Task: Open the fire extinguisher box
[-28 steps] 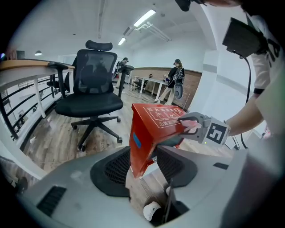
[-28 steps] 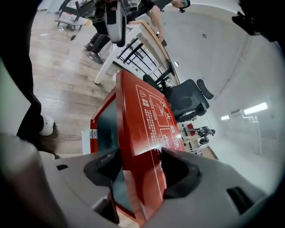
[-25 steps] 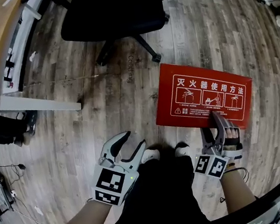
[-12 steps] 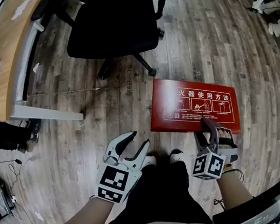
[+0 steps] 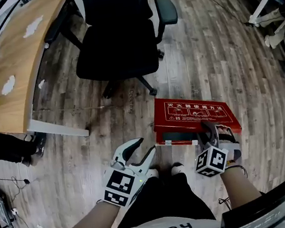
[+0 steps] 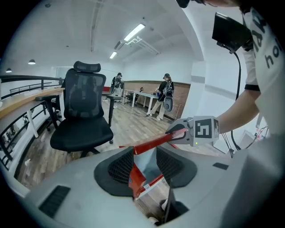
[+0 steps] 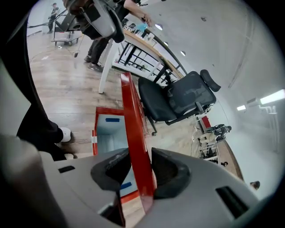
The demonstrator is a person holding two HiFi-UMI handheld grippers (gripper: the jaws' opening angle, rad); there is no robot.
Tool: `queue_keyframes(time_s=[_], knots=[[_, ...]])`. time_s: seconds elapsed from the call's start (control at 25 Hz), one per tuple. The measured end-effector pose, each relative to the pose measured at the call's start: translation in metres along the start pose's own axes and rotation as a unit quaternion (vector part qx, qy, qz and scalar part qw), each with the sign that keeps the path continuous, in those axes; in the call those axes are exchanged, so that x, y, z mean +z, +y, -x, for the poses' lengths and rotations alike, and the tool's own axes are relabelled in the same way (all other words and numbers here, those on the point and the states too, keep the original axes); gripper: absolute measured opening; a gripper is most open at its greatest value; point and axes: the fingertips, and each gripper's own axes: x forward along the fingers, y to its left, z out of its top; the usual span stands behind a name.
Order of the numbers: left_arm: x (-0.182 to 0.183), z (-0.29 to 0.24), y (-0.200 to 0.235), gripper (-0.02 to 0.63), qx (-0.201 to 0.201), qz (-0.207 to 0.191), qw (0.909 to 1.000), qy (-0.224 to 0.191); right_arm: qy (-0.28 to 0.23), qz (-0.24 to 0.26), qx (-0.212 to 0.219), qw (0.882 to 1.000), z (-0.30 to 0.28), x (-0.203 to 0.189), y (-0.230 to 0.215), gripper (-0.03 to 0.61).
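A wood-plank floor (image 5: 217,47) fills the room, its boards running away from the person. Far left of the box, a curved wooden desk (image 5: 25,64) stands on white legs. Just beyond the box is a black office chair (image 5: 116,40) on a star base.

The red fire extinguisher box (image 5: 163,140) lies flat on the floor, right of centre and just ahead of the person's white shoes (image 5: 176,169). Its long axis runs left to right, with the right end dipping slightly nearer the person. Its lid (image 5: 192,114) faces up, showing white print and small pictures. The lid's near long edge is raised off the box while its far edge stays low, so a dark gap opens toward the person. The right gripper view shows the lid (image 7: 133,133) as a slanting red sheet above a pale inside (image 7: 107,133).

The right gripper (image 5: 211,130) is at the near right part of the lid. Its jaws have just been closing and now clamp the lid's edge between them. The left gripper (image 5: 144,147) hovers to the left of the box, near its corner. Its jaws are spread and grasp nothing; the box shows beyond the gap
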Motion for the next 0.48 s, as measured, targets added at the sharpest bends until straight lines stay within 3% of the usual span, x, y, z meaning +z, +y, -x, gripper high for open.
queue_keyframes(time_s=[0.48], knots=[[0.030,0.017,0.014,0.161,0.001,-0.002,1.0000,-0.002,0.015,-0.002,0.056,0.998,-0.001,0.003,-0.024,0.140]])
